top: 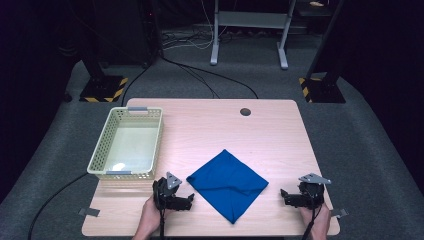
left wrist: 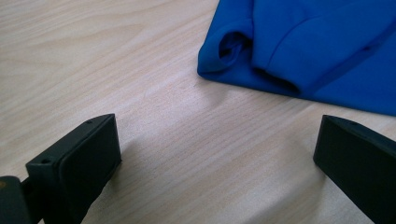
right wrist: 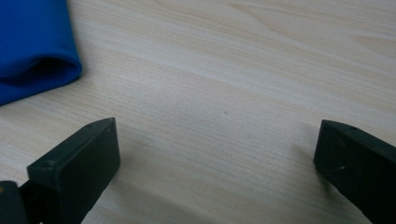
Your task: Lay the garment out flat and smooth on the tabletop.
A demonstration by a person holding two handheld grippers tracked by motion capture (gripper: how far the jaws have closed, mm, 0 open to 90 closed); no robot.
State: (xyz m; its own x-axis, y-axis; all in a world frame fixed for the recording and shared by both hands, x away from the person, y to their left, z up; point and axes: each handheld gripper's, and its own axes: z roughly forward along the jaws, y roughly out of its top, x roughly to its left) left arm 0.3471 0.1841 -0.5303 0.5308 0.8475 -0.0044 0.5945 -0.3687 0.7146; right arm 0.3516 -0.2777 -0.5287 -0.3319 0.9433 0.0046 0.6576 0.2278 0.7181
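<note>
A blue cloth (top: 227, 184) lies folded on the near middle of the wooden table (top: 280, 130). It sits turned like a diamond, with one corner pointing far and one corner pointing near. It looks ready to be picked up or folded again, so the hands wait on both sides of it.

The left gripper (top: 189, 199) rests low on the table just beside the cloth's left corner. Its jaws stand wide apart and hold nothing. In the left gripper view, the rolled fold of the cloth (left wrist: 303, 46) is a little way ahead of the jaws, with bare wood between them.

The right gripper (top: 285, 196) sits near the cloth's right corner, but a bit farther off. Its jaws are wide apart too, and nothing is in them. In the right gripper view, the soft round edge of the cloth (right wrist: 32, 46) is off to the far left, and plain wood lies ahead.

A pale basket (top: 99, 159) stands on the left side of the table, far from the left gripper. It is empty inside. I think the cloth may go in there later.

There is lots of free wood on the far side and the right side of the table. The near edge is close behind both hands, so there is little room to pull back.
</note>
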